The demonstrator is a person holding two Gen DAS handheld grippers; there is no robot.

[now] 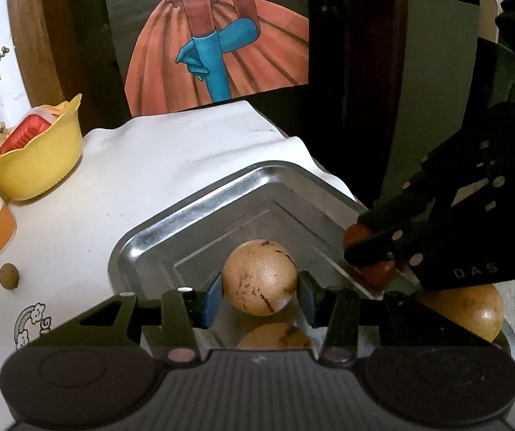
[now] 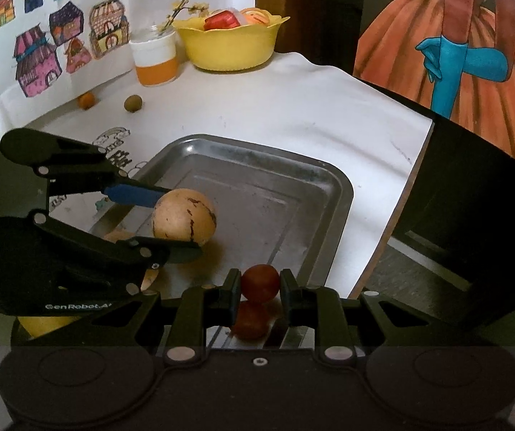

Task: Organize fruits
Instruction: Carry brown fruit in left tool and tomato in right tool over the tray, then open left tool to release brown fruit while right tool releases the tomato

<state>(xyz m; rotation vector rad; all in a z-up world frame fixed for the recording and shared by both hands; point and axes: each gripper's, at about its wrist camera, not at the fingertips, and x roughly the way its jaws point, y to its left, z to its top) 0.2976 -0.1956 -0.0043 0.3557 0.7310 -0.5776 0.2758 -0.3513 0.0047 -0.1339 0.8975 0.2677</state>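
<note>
Fruit in both grippers. Left gripper [image 1: 260,289] clamps a round tan fruit [image 1: 260,276] with brown scuffs between its blue pads [image 1: 214,298], held just above the metal tray [image 1: 156,230]; its reflection shows on the tray floor below. Right gripper [image 2: 260,289] pinches a small red fruit [image 2: 259,282] at the tray's near edge, a second red shape right under it, fruit or reflection, cannot tell. Another yellow-tan fruit [image 1: 473,309] sits at the near right in the left wrist view, partly hidden by the right gripper; whether it lies in the tray is unclear.

Progress, judged: early to middle. Tray floor mostly bare, both held fruits not yet set down. Left out on the white tablecloth [image 2: 293,107] far left: a small orange fruit [image 2: 86,100] and a small olive-brown one [image 2: 133,103], well apart from the tray. Yellow bowl [image 2: 228,46] at the far side holds red and orange items, beside a white-and-orange jar [image 2: 155,61] with yellow flower twigs.

Writing: "GenRobot.A…" on the left gripper body, cut off; "DAS" on the right gripper. Tablecloth doodles not readable.
</note>
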